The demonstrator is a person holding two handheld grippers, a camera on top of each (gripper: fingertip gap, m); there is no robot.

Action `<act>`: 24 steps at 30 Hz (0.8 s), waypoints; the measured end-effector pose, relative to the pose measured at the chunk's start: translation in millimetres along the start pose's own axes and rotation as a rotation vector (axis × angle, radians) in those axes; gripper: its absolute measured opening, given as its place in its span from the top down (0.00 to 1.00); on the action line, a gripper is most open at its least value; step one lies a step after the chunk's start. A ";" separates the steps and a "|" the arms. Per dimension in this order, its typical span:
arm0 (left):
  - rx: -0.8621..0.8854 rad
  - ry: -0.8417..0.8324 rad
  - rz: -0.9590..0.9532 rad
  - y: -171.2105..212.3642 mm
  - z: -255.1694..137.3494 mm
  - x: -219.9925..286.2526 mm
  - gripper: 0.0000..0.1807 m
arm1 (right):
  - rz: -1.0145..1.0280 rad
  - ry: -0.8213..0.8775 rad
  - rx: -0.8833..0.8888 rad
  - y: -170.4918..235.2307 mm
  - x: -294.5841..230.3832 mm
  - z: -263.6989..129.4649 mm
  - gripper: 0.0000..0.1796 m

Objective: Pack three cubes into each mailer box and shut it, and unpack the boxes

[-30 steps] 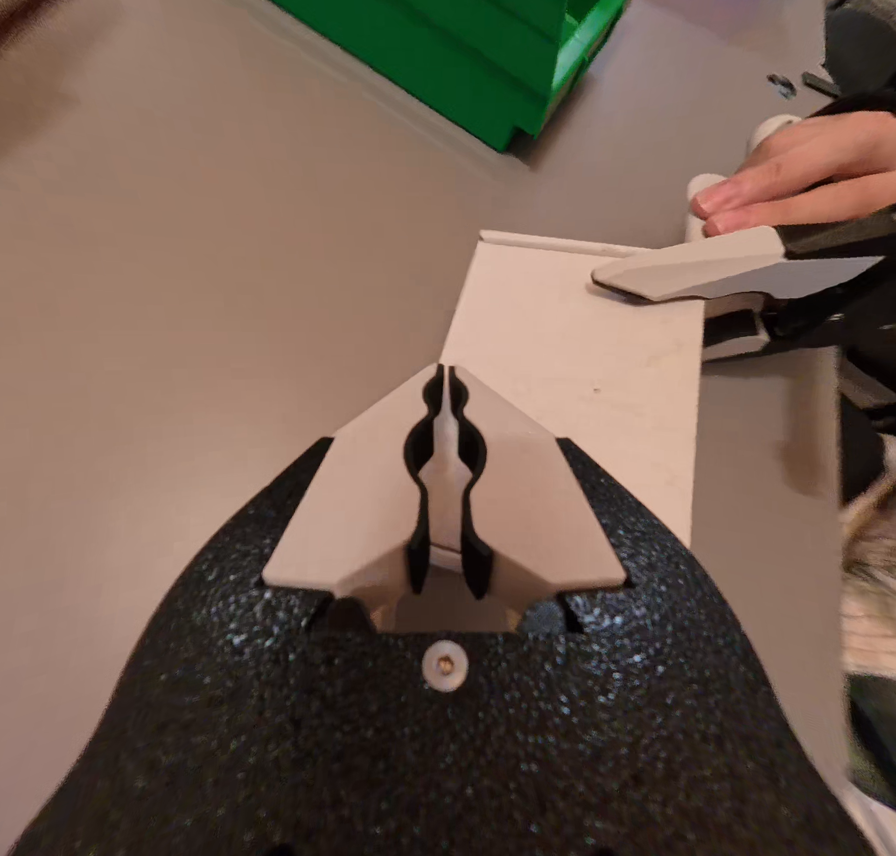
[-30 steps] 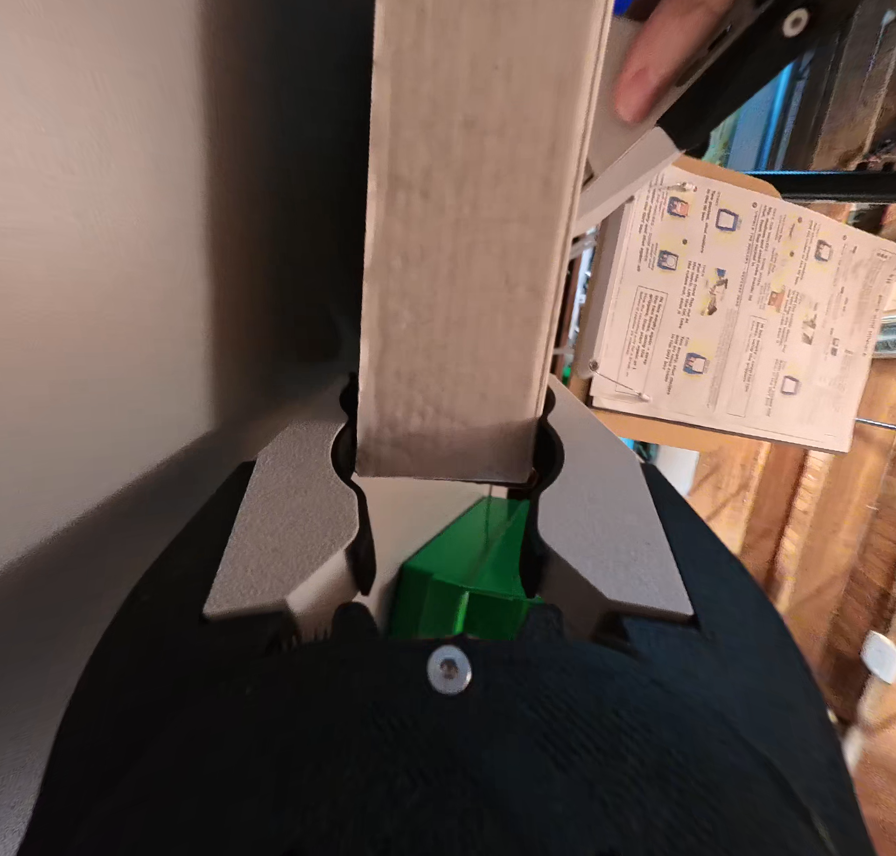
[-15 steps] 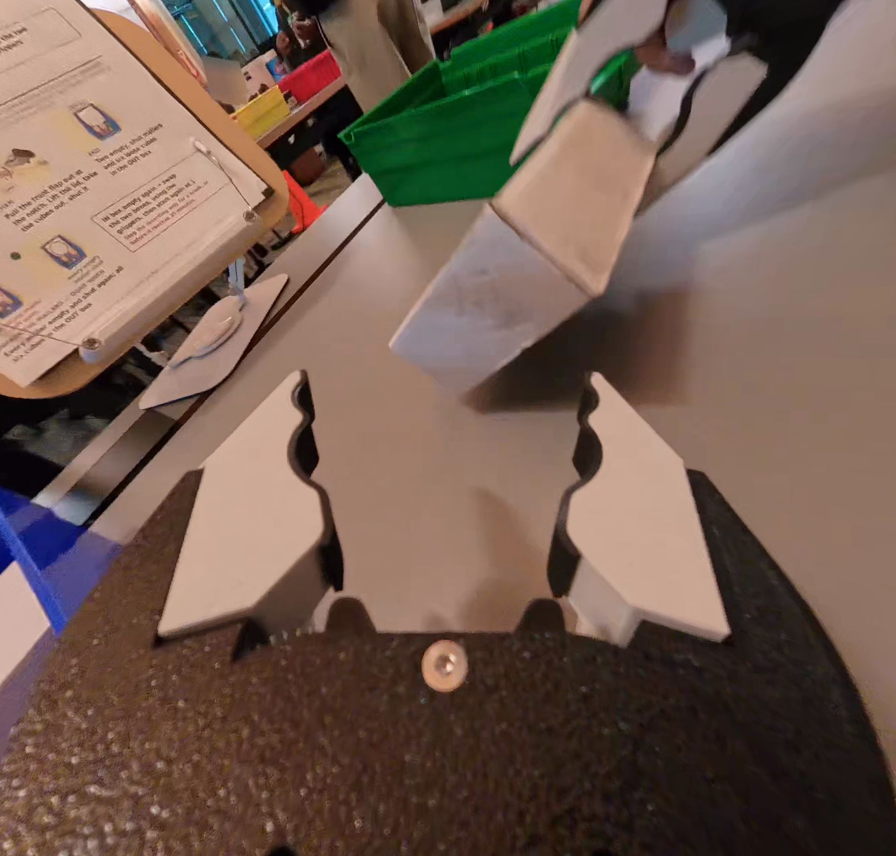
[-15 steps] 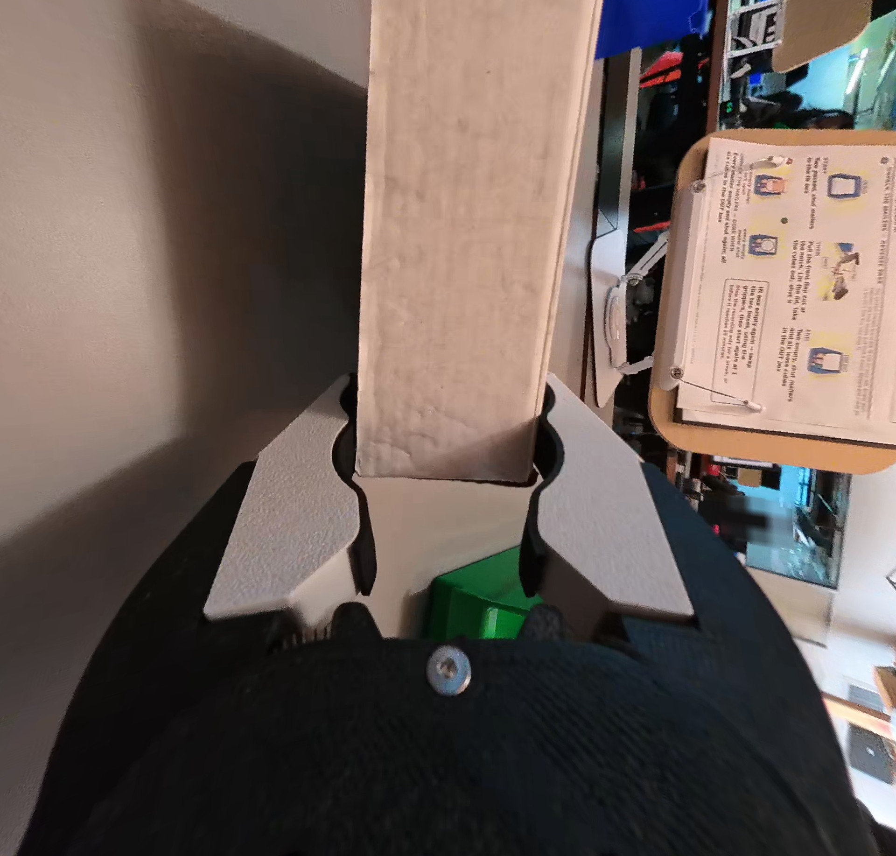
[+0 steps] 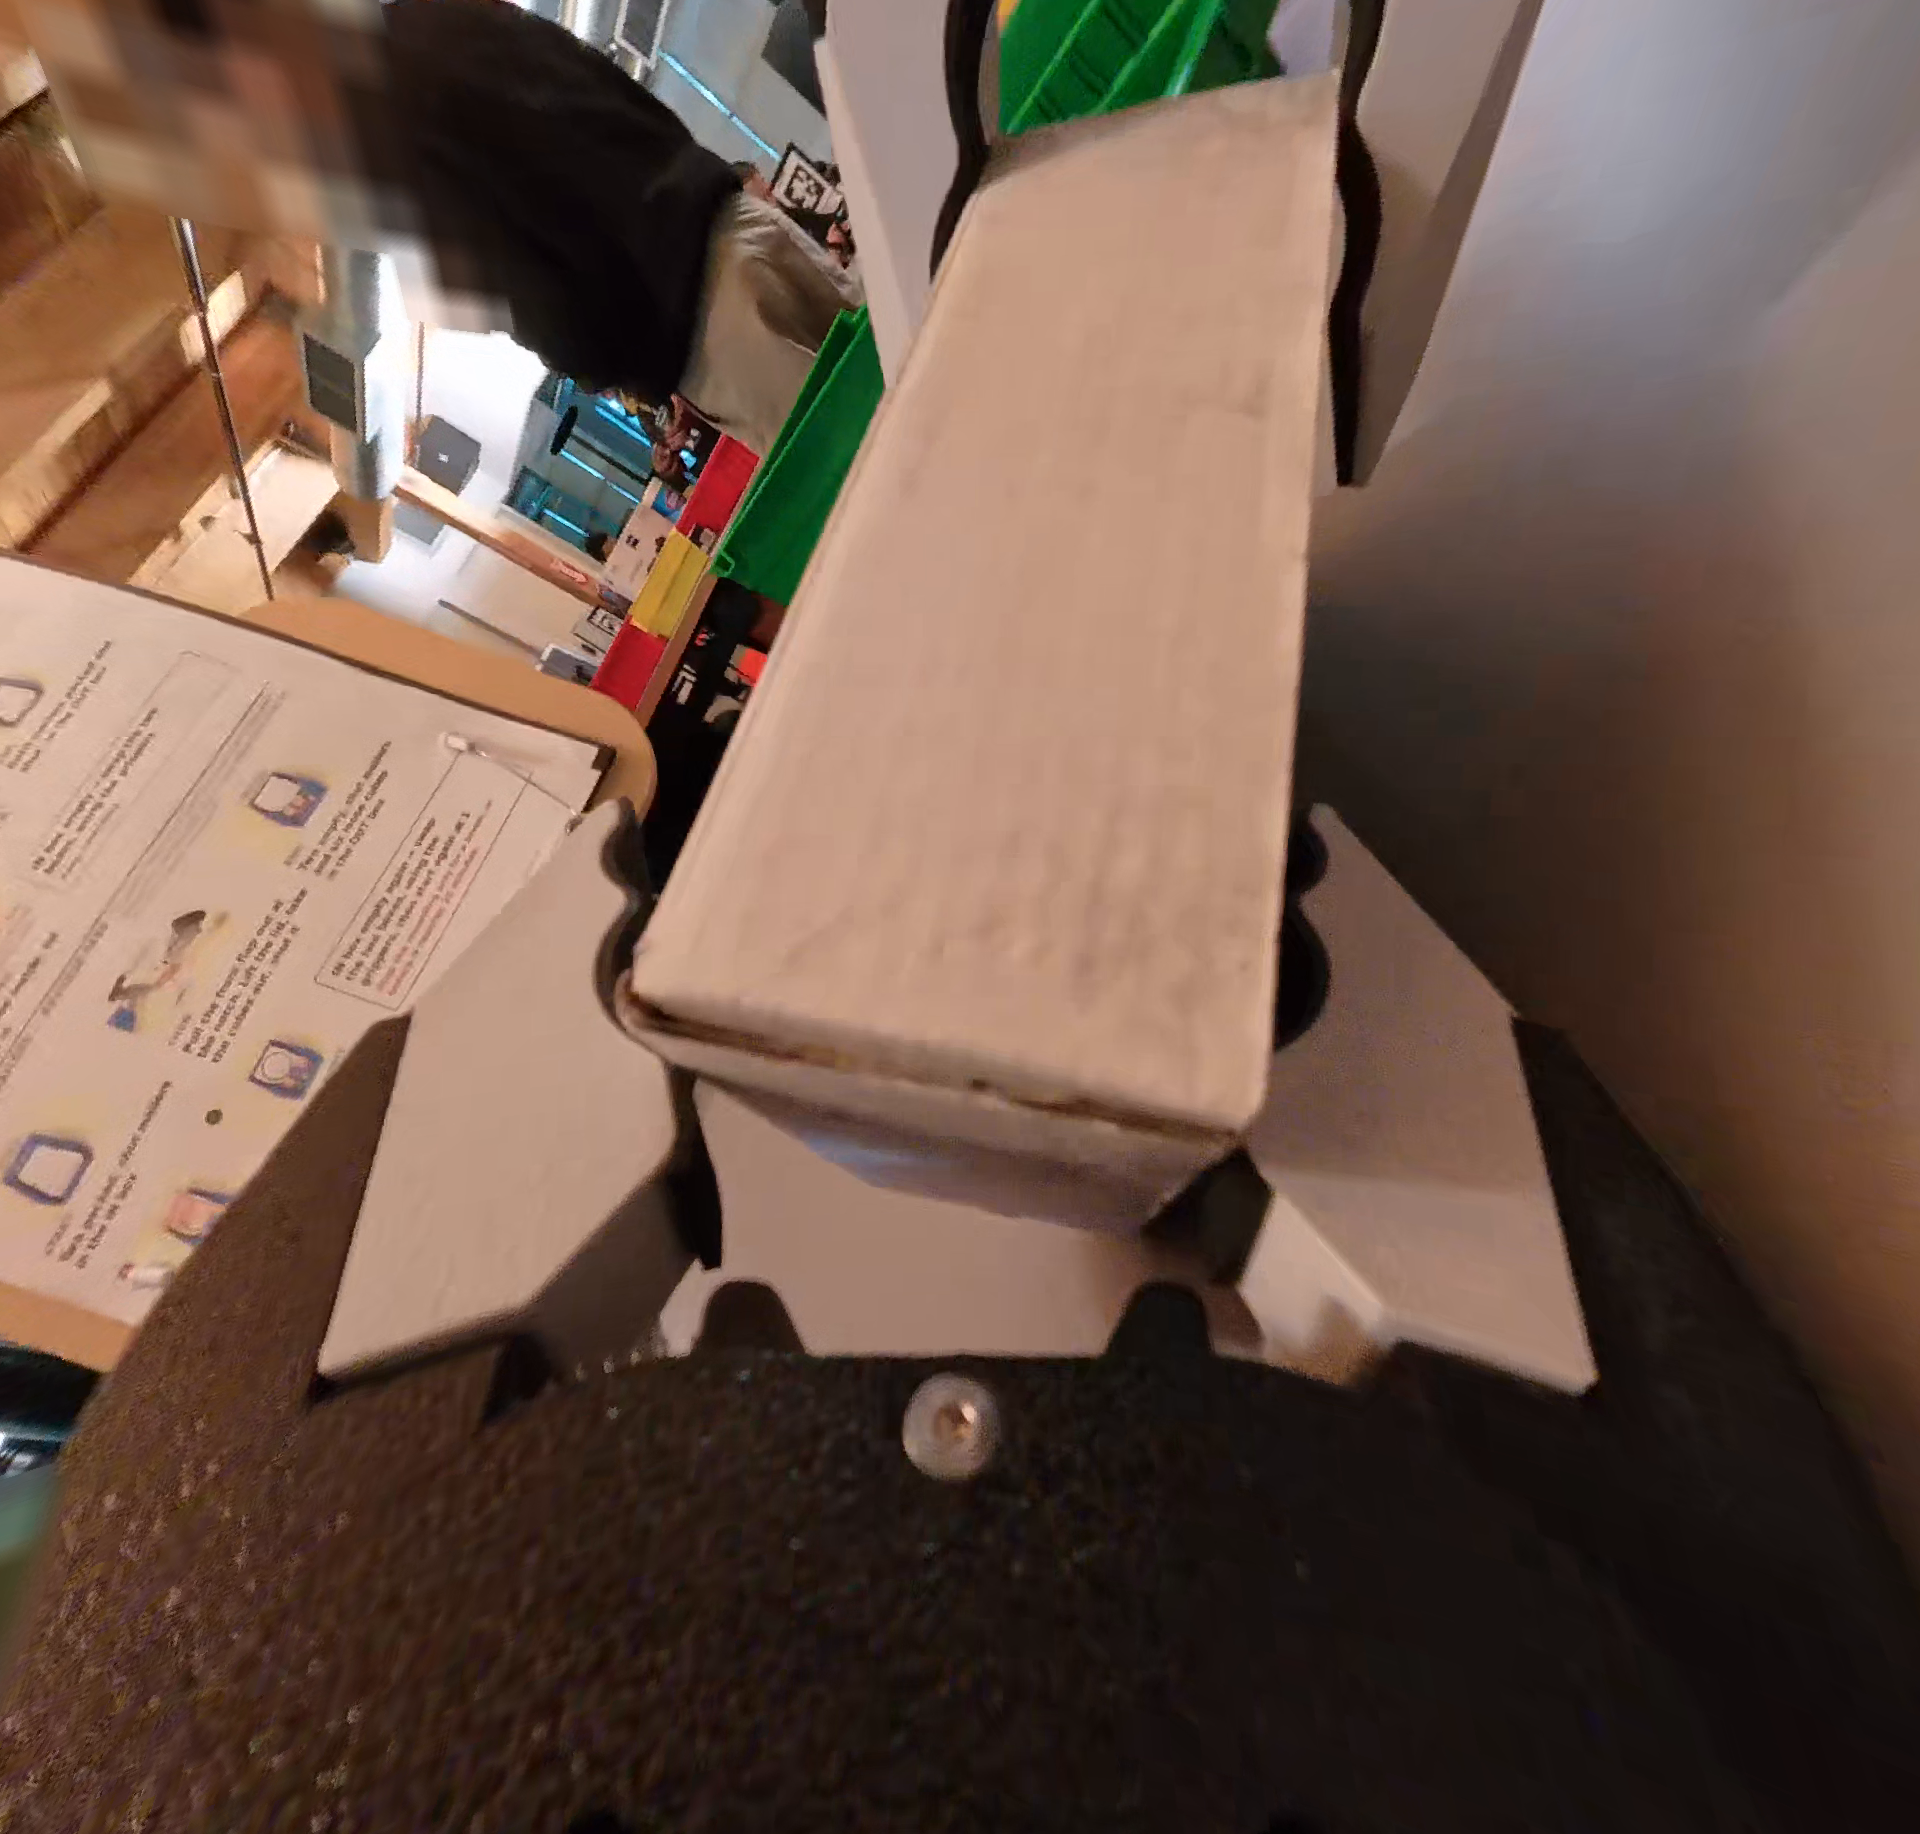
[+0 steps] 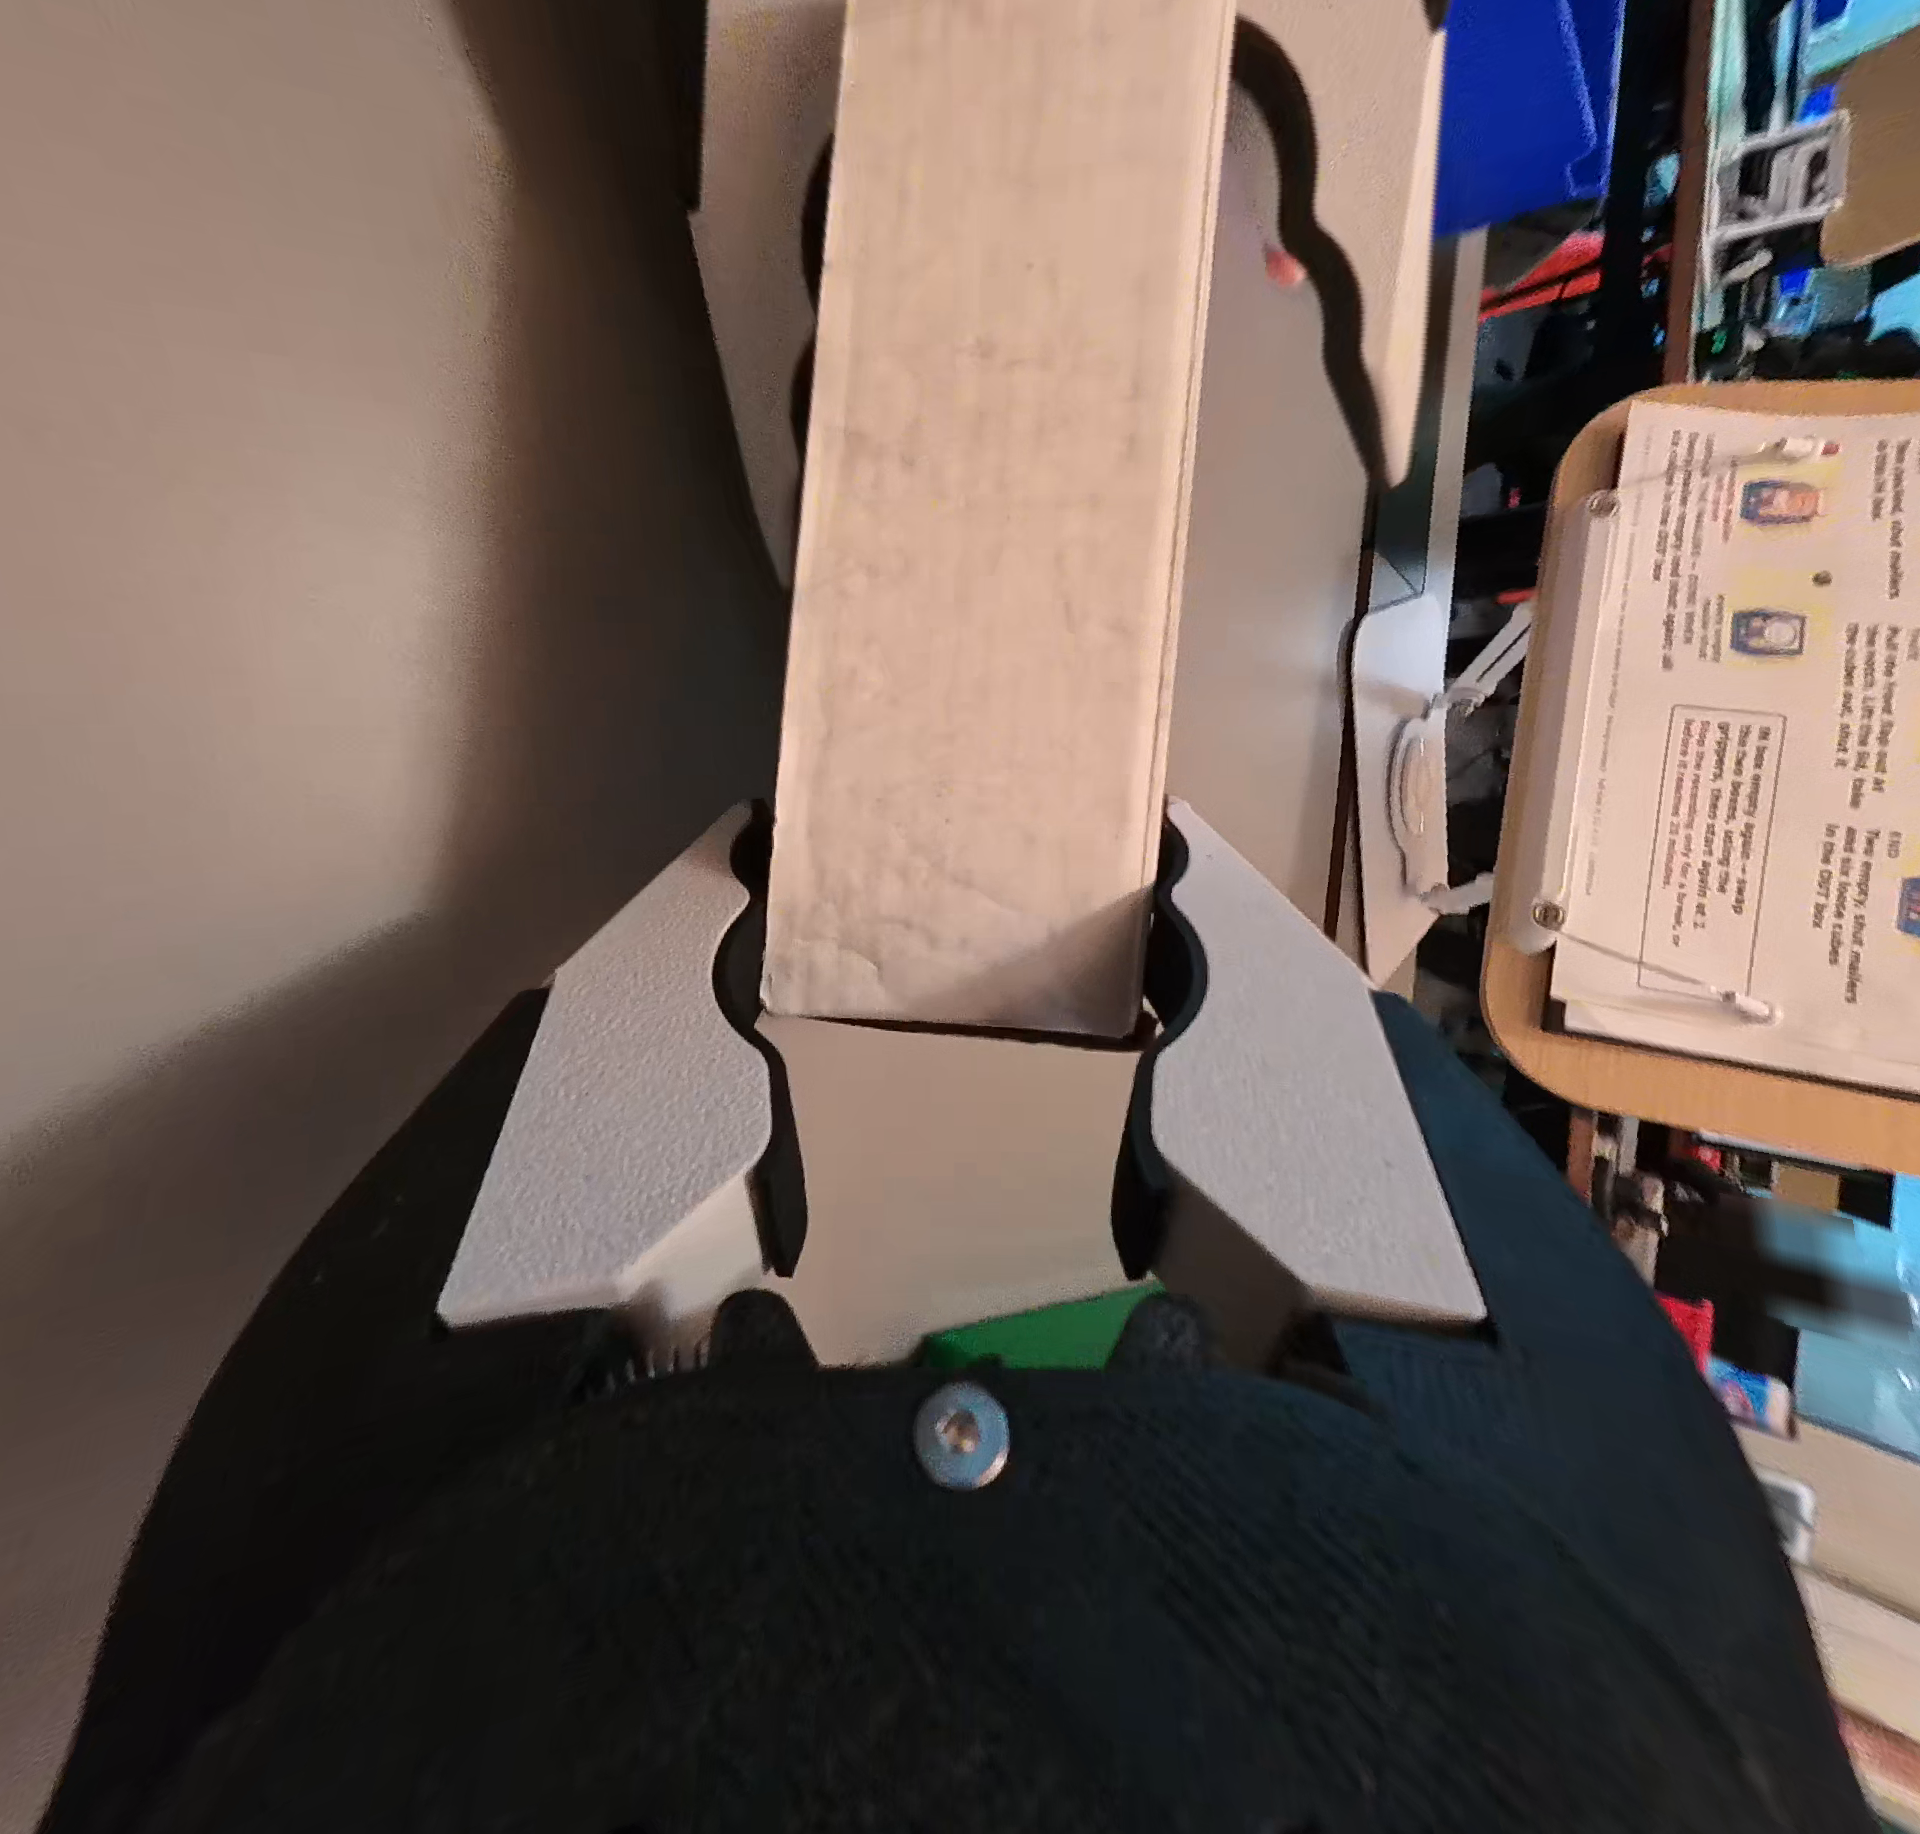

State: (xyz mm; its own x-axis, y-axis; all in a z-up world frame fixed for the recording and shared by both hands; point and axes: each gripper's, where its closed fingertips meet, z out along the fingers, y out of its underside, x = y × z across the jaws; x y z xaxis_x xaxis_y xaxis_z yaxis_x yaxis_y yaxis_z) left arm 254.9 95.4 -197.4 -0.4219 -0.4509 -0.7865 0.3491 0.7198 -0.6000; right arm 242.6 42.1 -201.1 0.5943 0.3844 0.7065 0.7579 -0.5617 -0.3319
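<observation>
Right wrist view: shut mailer box [image 6: 987,496] clamped endwise between right gripper [image 6: 961,937] fingers near and left gripper [image 5: 951,1005] fingers far.

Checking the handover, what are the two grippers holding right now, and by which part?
One closed white mailer box, held off the table: left gripper clamps one end, right gripper the opposite end.

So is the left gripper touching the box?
Touching. In the left wrist view the mailer box sits between the left gripper, both fingers pressed against its sides.
</observation>
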 end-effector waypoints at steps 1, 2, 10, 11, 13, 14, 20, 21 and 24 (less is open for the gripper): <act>-0.010 -0.007 -0.004 3.7 4.6 -1.9 0.35 | -0.010 0.012 -0.037 6.4 2.4 0.9 0.60; -0.012 -0.006 -0.015 5.7 7.7 -2.9 0.36 | -0.011 0.025 -0.057 10.0 4.4 1.3 0.60; -0.059 0.004 -0.011 13.3 8.7 -2.9 0.49 | -0.212 0.361 -0.228 -1.5 19.7 -22.6 0.45; -0.053 0.014 -0.006 11.7 7.2 -1.9 0.48 | -0.223 0.393 -0.244 -4.6 18.5 -25.7 0.44; -0.057 0.036 -0.004 9.9 5.9 2.1 0.49 | -0.213 0.393 -0.253 -5.3 9.1 -27.0 0.50; -0.063 0.042 -0.008 9.1 5.9 3.3 0.49 | -0.185 0.364 -0.245 -2.1 2.7 -24.8 0.56; -0.061 0.080 -0.053 1.3 8.5 3.0 0.50 | -0.063 0.288 -0.176 12.8 7.5 -20.5 0.62; -0.109 0.073 -0.041 8.6 10.2 2.9 0.51 | -0.052 0.266 -0.175 14.7 7.6 -19.5 0.63; -0.211 0.040 -0.015 24.3 11.9 1.7 0.53 | -0.116 0.249 -0.314 29.0 10.2 -19.8 0.58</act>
State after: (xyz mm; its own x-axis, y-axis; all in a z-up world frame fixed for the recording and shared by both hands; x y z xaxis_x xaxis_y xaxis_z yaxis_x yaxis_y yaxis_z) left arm 272.7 105.9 -215.0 -0.4597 -0.4445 -0.7688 0.1617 0.8093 -0.5646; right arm 265.4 15.2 -191.2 0.3975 0.2914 0.8701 0.6740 -0.7362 -0.0614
